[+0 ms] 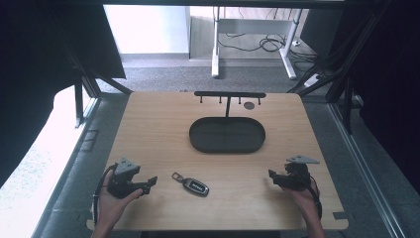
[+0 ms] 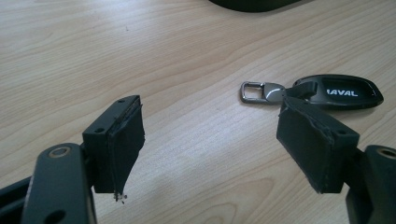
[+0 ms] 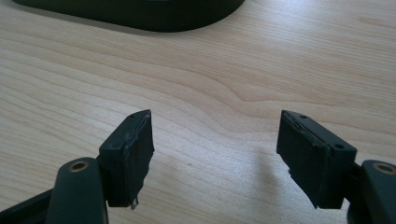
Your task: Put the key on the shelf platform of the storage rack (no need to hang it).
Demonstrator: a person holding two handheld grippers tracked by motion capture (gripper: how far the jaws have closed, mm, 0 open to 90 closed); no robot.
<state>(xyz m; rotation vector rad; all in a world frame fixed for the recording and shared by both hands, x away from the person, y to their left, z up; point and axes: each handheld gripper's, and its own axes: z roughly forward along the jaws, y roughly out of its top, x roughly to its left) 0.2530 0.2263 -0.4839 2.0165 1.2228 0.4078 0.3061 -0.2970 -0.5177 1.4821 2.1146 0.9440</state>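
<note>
Your left tool (image 2: 210, 140) sits low over the desk (image 1: 163, 129) with its jaws spread wide and nothing between them. The key fob (image 2: 343, 91) lies flat just beyond its right-hand pad (image 2: 313, 144), metal loop (image 2: 257, 92) pointing back across the gap. In the high view the key fob (image 1: 194, 186) rests near the front edge of the desk, between your two hands and closer to the left tool (image 1: 148, 184).

To take it cleanly, I'd swing the left tool a little toward the fob so its dark body, not the loop, comes between the pads. Keep the pads low, almost brushing the wood, since the fob is thin and will likely skid if you close from above. Close across its narrow width.

Your right tool (image 3: 215, 154) is also spread and empty, over bare wood. Hold it there, well apart from the fob. The black oval tray (image 1: 227, 135) and its hook rack (image 1: 229, 94) stand farther back at the middle of the desk.
</note>
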